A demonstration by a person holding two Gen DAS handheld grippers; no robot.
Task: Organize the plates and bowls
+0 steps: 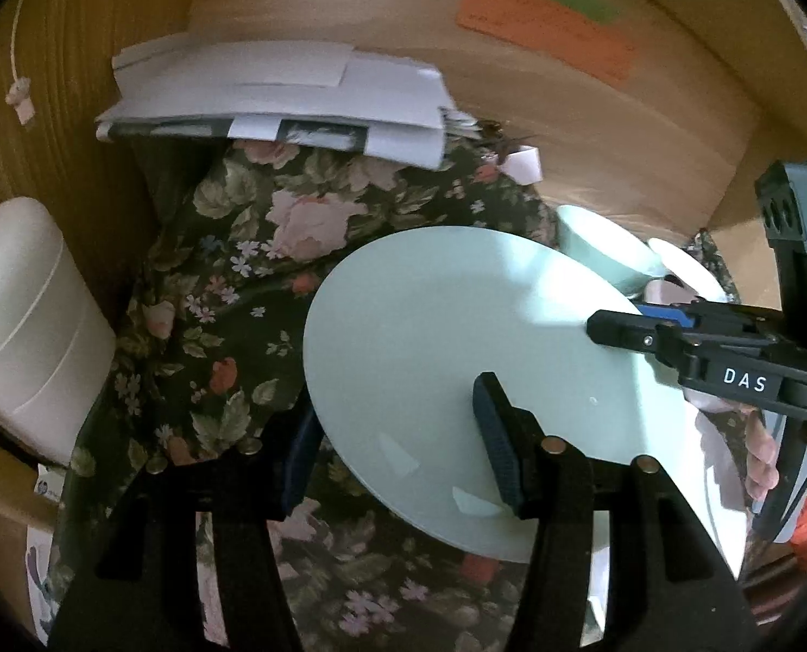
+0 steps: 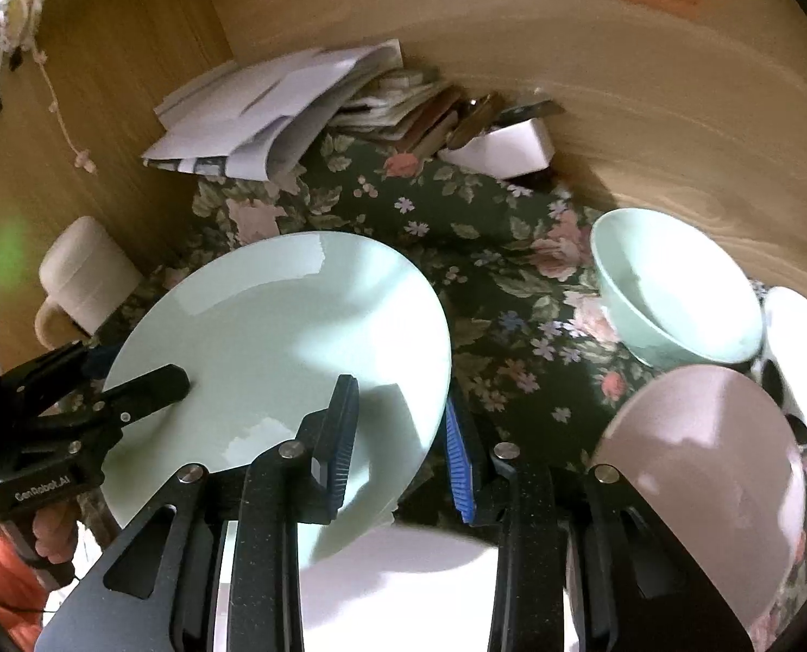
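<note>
While each gripper [image 1: 398,445] [image 2: 403,434] clamps its rim, the green plate [image 1: 430,337] hangs tilted.

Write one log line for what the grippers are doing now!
left gripper: shut on green plate | right gripper: shut on green plate | plate: tilted above cloth

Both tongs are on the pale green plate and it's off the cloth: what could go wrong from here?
1. The round pale green plate is glossy and tilted, pinched only at its rim by the left tongs and the right tongs; it could slip out.
2. If the two hands drift apart, one grip may let go.
3. The pale green bowl and the pinkish bowl sit close to the right; a swing that way could knock them.
</note>
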